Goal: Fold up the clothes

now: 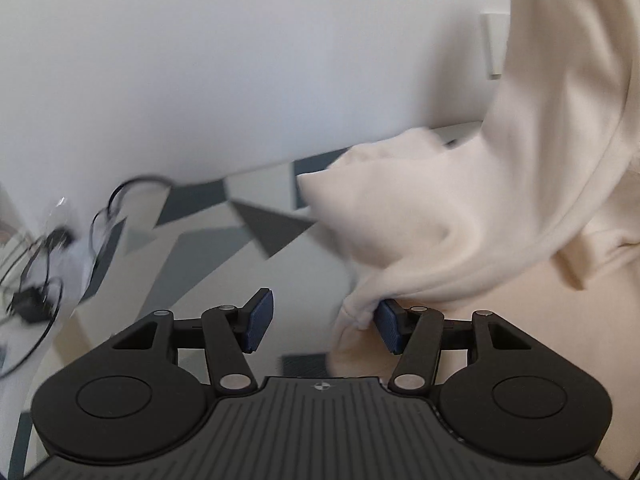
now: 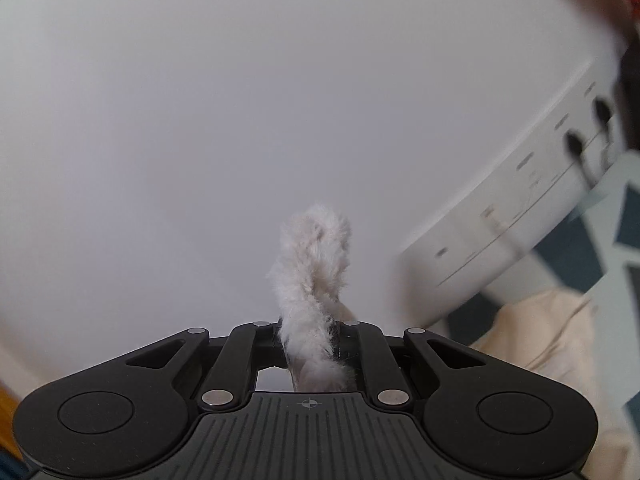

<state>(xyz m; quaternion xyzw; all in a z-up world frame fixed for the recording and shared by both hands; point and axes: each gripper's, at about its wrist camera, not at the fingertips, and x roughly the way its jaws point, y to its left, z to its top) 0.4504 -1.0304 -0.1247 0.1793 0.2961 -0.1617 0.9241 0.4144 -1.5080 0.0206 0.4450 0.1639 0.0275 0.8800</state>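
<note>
1. Two grippers are at work on one cream garment [image 1: 500, 200]. The right gripper [image 2: 310, 344] is clamped tight on a fluffy twist of it.
2. The left gripper [image 1: 322, 326] gapes wide; cloth only brushes its right pad [image 1: 389, 322], gripping nothing.
3. From the left gripper, the garment hangs from 1 o'clock, its long axis near vertical, over the patterned surface [image 1: 224, 236].
4. No containers are in view.

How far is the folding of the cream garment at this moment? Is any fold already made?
No fold shows yet. The cream garment hangs bunched in the air above the patterned surface. In hand: the right gripper is shut on a fluffy piece of it, while the left gripper is open, with cloth draped over one finger only. Left to do: spread it flat, then make all the folds.
</note>
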